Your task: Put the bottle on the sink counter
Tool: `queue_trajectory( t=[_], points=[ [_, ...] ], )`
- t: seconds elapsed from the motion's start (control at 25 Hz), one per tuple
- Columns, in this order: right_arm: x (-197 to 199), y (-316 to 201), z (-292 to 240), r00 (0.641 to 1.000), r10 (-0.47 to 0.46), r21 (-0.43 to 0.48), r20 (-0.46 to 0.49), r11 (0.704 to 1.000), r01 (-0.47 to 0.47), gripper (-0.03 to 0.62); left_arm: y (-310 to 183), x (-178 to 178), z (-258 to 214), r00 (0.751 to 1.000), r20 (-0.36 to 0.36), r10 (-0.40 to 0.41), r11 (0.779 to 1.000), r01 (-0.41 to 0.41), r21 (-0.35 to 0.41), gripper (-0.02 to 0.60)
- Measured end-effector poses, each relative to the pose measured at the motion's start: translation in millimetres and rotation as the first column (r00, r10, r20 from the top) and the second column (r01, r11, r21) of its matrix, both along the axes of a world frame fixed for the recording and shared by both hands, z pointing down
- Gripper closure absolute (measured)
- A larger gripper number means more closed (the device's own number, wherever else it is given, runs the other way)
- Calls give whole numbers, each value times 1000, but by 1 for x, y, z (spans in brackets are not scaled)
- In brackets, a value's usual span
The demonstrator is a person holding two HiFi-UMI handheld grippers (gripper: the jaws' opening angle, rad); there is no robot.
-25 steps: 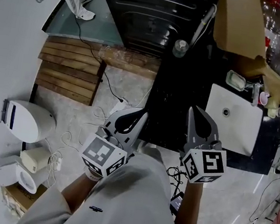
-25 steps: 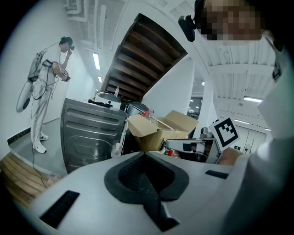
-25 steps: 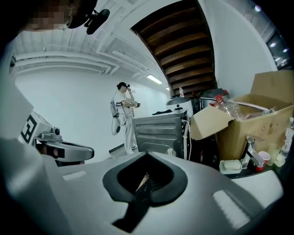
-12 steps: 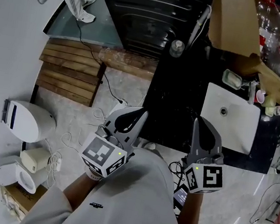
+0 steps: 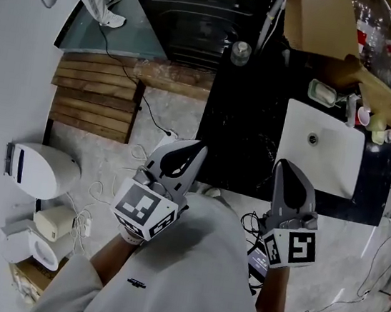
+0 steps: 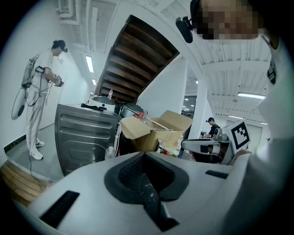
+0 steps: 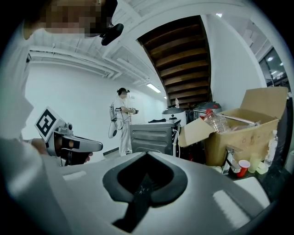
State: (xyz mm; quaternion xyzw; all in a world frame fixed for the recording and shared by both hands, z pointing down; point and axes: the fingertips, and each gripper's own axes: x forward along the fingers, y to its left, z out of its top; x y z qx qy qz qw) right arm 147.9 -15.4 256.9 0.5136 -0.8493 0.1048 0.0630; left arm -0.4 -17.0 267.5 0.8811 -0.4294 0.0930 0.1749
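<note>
A small clear bottle (image 5: pixel 240 52) is seen upright at the far corner of the glossy black bench (image 5: pixel 247 123), beside a dark ribbed metal machine (image 5: pixel 195 7). A white rectangular sink (image 5: pixel 318 154) is set into the bench. The left gripper (image 5: pixel 198 147) and right gripper (image 5: pixel 286 166) are held closed and empty; the right is drawn back since a second ago.
</note>
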Motion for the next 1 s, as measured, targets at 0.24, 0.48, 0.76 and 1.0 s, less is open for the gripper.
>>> queue_trajectory(
  t=[0.24,0.48,0.76,1.0],
  points=[
    [4,12,-4,1000,22,-11,14,1000,-22,583,5,-1,-4,1000,0,12,1000,-12,6,574],
    [2,21,-4,1000,-1,-5,2,1000,1,583,10,3,-5,999,0,35,999,-35,15,574],
    [1,30,2,1000,-5,-12,-4,1000,5,583,17,6,-4,999,-6,44,999,-44,6,574],
    [1,31,2,1000,0,-14,-12,1000,0,583,18,9,-4,998,-5,57,998,-57,5,574]
  ],
)
